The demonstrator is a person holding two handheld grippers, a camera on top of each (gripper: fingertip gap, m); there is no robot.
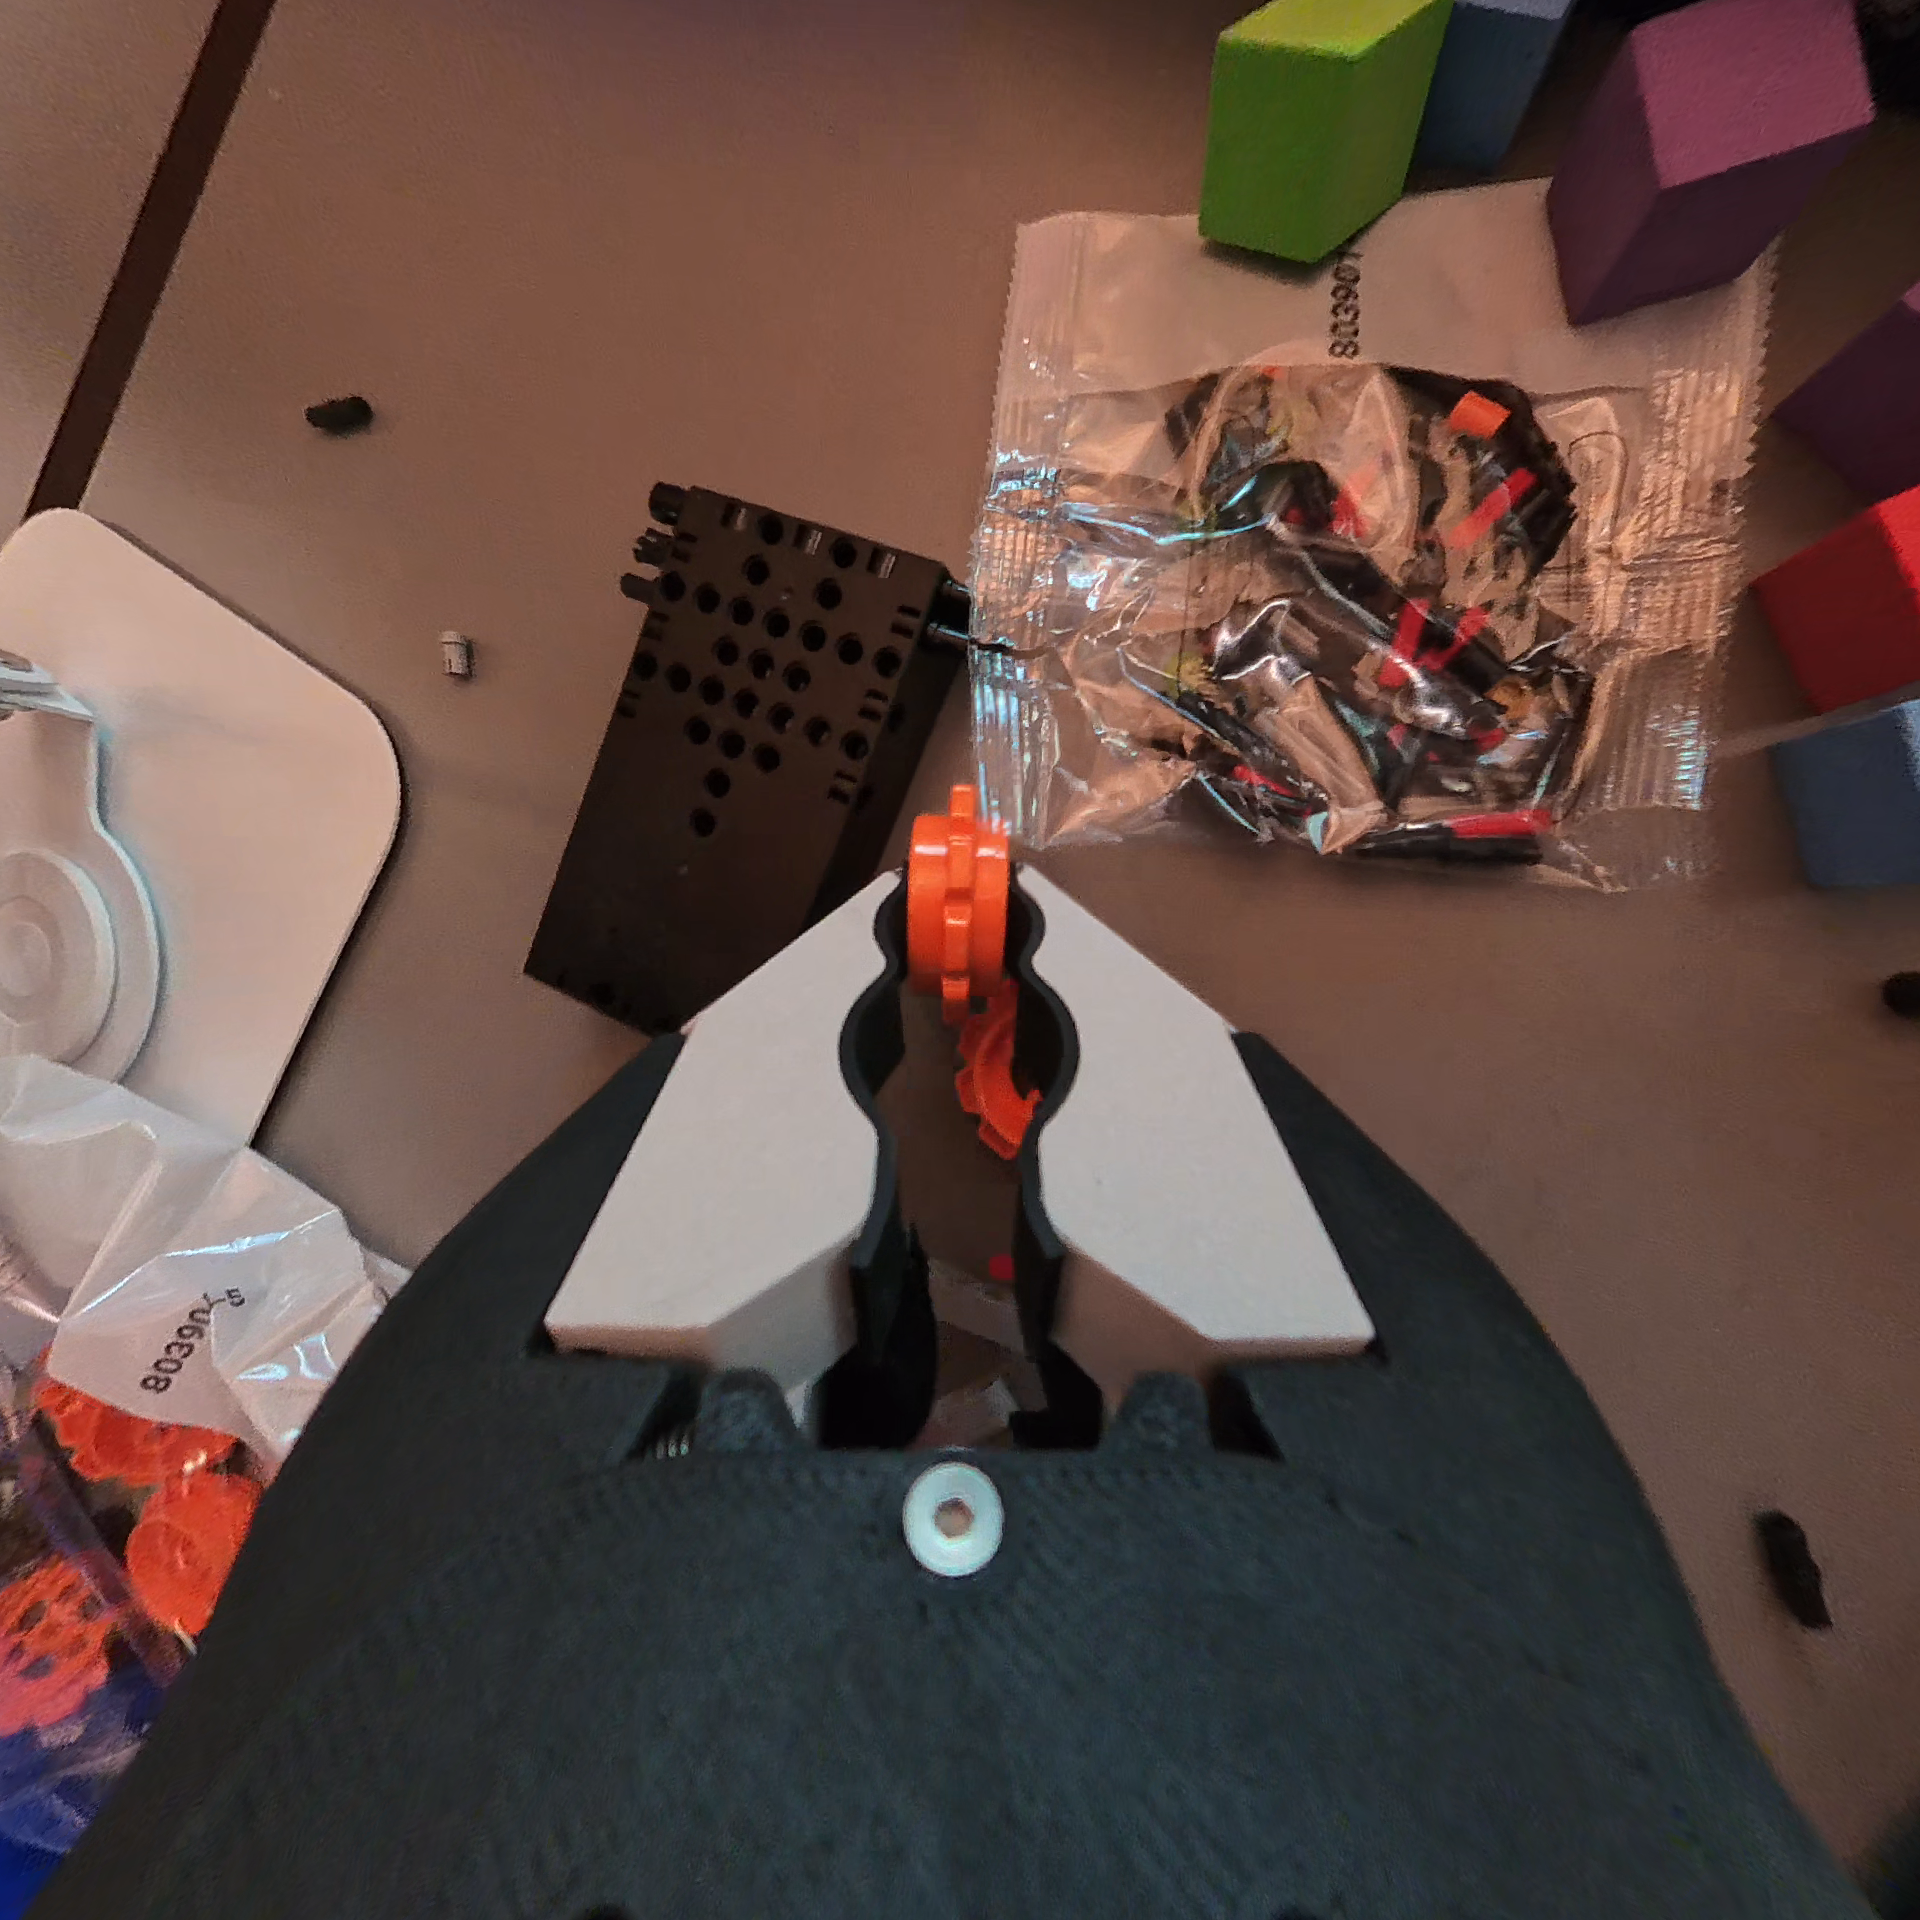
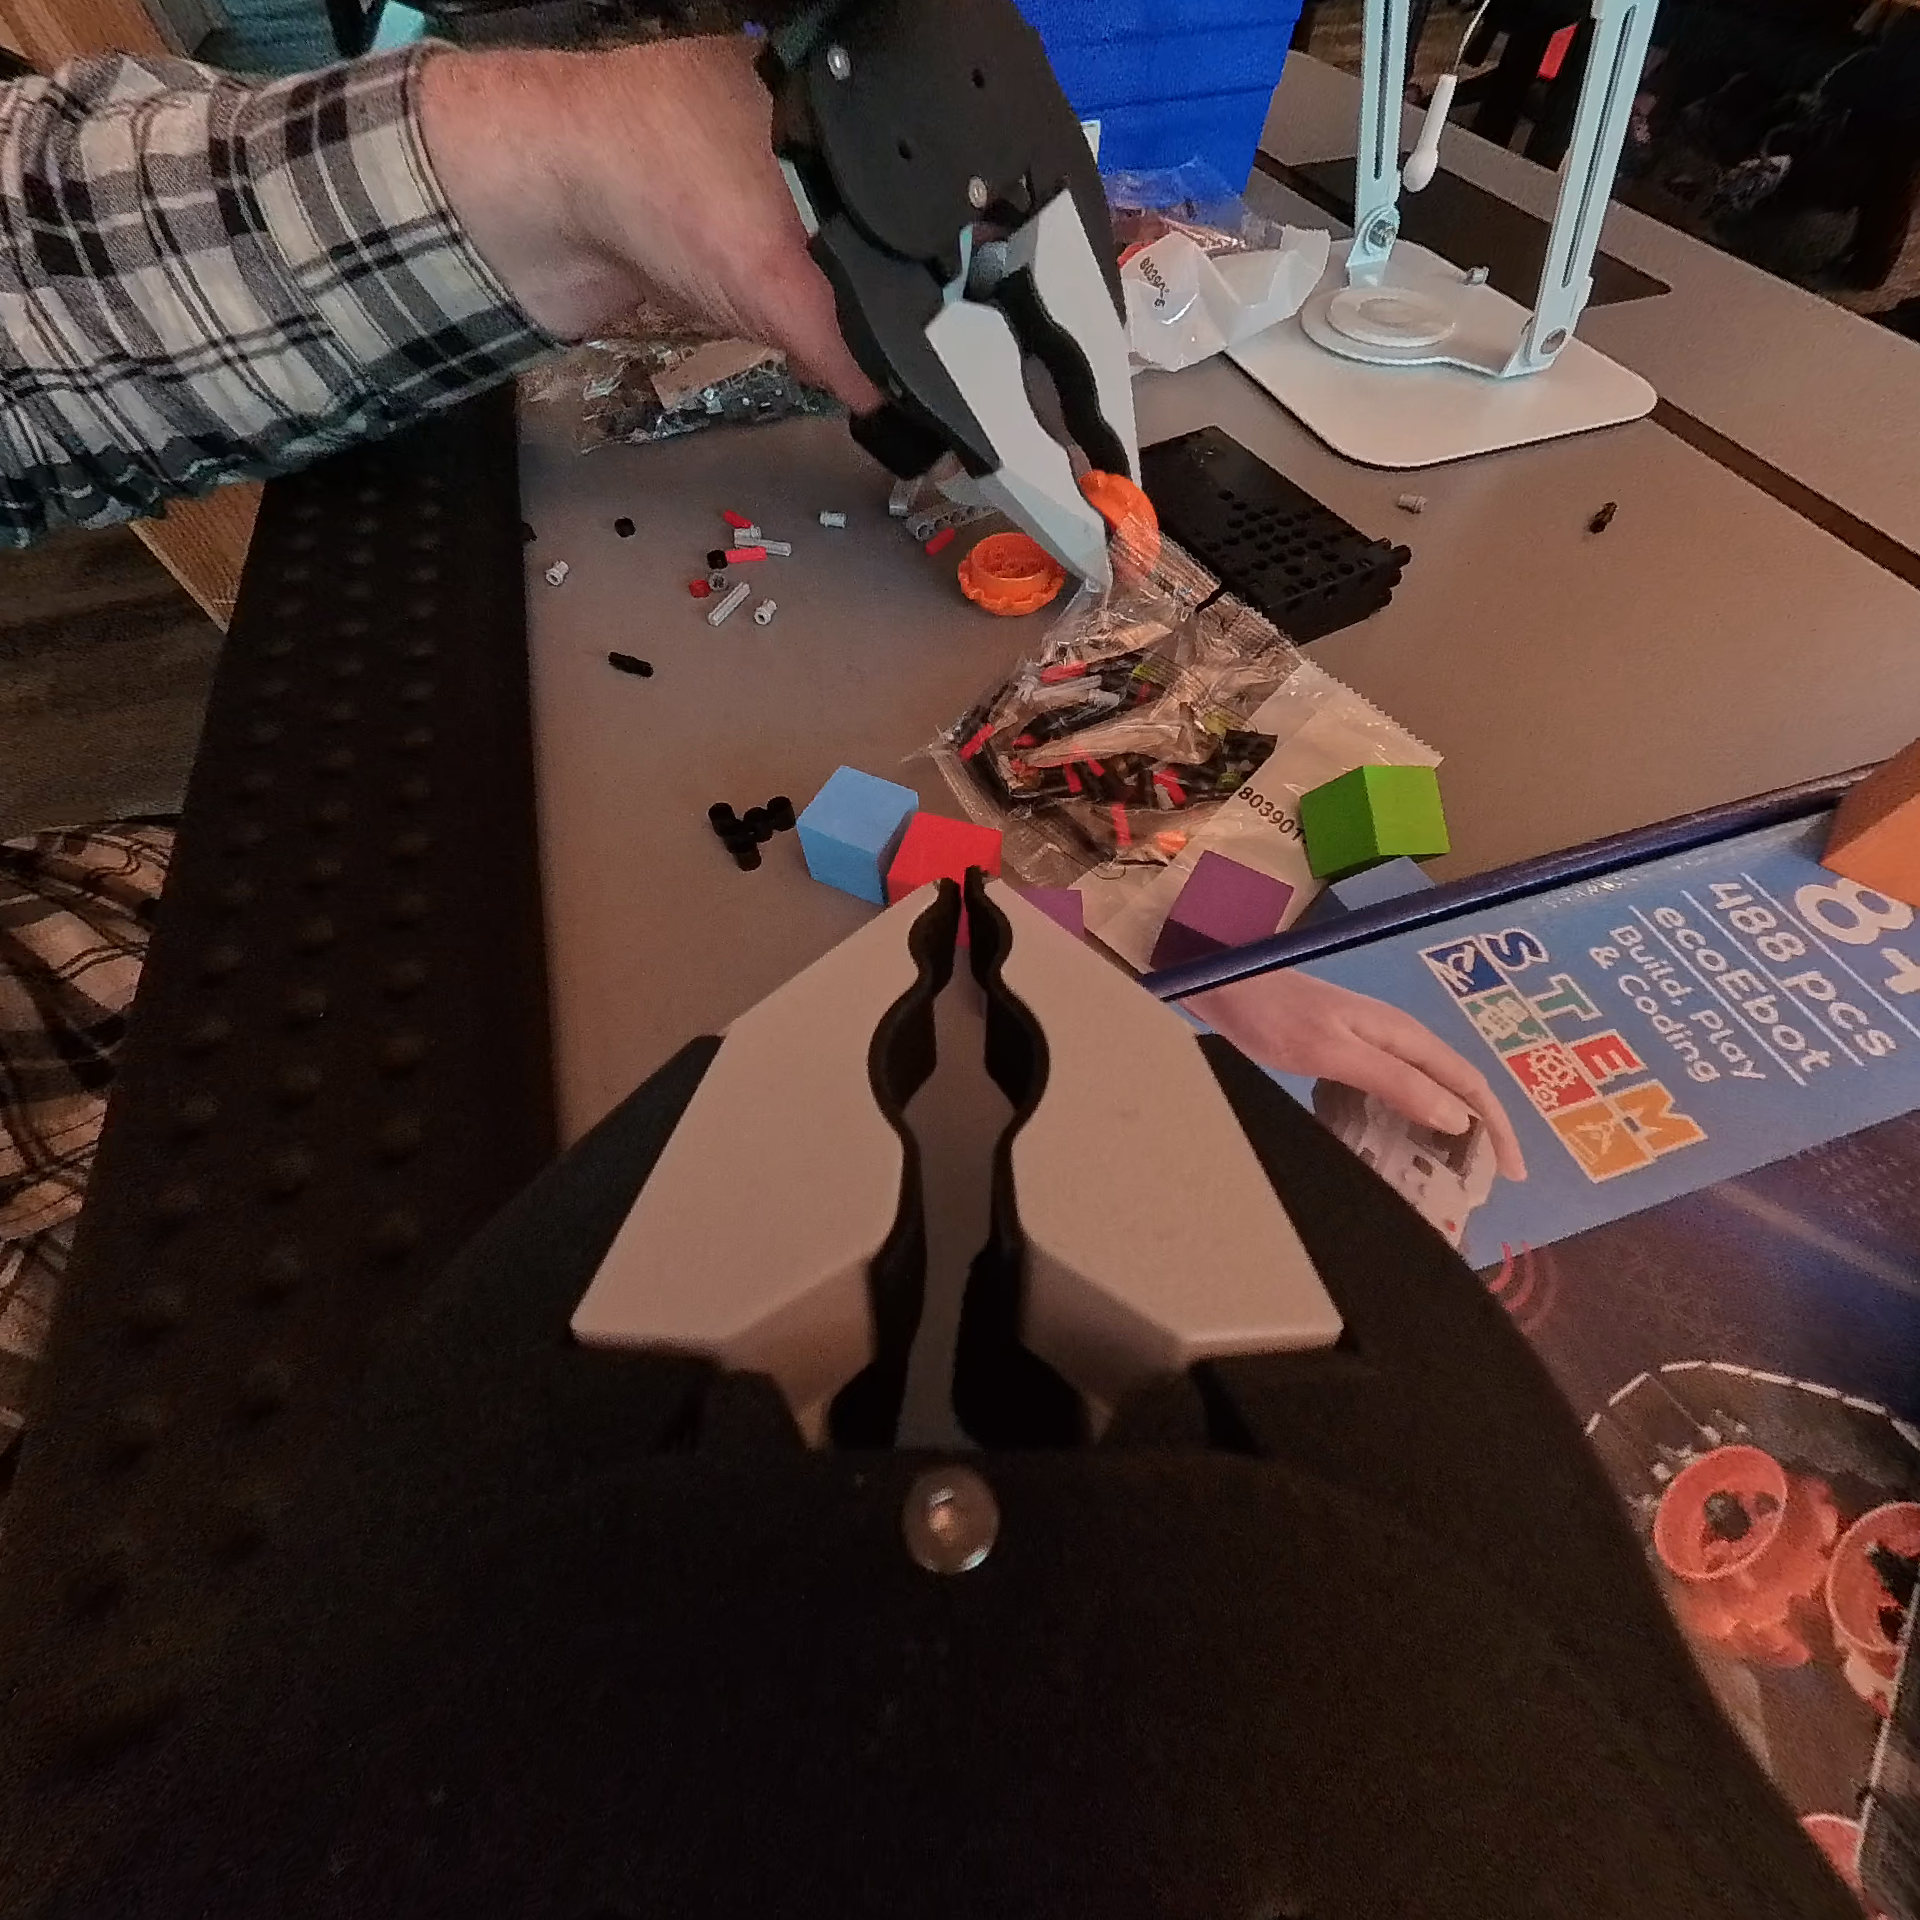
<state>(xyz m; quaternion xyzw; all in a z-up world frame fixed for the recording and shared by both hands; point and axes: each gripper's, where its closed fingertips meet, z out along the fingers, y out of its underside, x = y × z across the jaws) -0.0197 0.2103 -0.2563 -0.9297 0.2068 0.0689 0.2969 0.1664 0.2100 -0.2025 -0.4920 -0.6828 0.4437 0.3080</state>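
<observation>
The left wrist view is taken from just behind the left tool (image 1: 958,883), steeply downward and close to the desk (image 1: 623,260), so only a small patch is seen. The right wrist view is set lower and farther back behind the right tool (image 2: 961,894), facing across the desk at a shallow slant, with the left tool seen from outside. Shared by both views are the black perforated block (image 1: 758,727), the clear bag of small parts (image 1: 1351,623), the green cube (image 1: 1309,125) and the white stand base (image 1: 208,779).
</observation>
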